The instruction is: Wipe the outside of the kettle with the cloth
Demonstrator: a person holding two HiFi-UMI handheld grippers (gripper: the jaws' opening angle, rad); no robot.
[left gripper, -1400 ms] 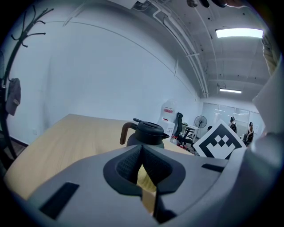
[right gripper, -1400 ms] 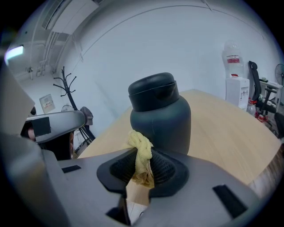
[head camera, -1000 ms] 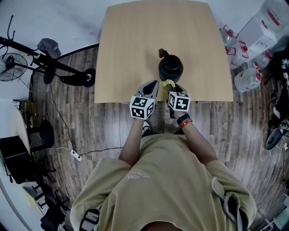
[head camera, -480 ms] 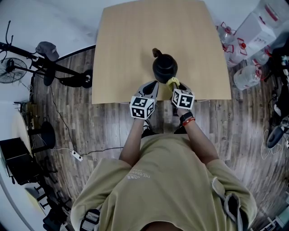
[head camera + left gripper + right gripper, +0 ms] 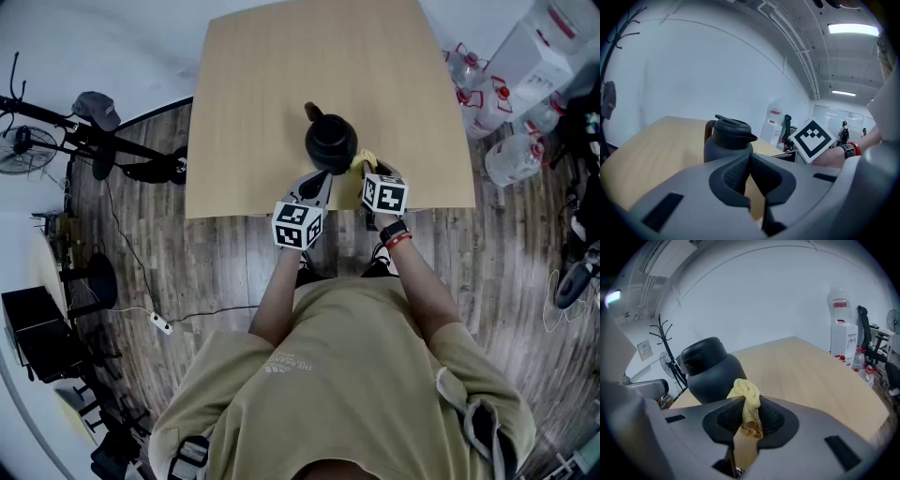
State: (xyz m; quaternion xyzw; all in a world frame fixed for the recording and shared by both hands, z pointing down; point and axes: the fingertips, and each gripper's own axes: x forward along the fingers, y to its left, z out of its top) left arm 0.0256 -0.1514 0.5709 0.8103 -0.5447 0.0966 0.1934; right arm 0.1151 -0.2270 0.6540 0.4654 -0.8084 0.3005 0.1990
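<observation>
A dark grey kettle with a brown handle stands near the front edge of the wooden table. In the right gripper view the kettle is just left of my right gripper, which is shut on a yellow cloth. From the head view the cloth sits at the kettle's right side, ahead of my right gripper. My left gripper is shut with nothing in it, close behind the kettle; in its own view the left gripper points at it.
Large water bottles and a white dispenser stand on the floor at the right. A fan and a coat stand lie at the left. The table spreads wide beyond the kettle.
The kettle has shifted left and a bit farther in the head view. My right gripper with the cloth has moved from behind the kettle round to its right side.
</observation>
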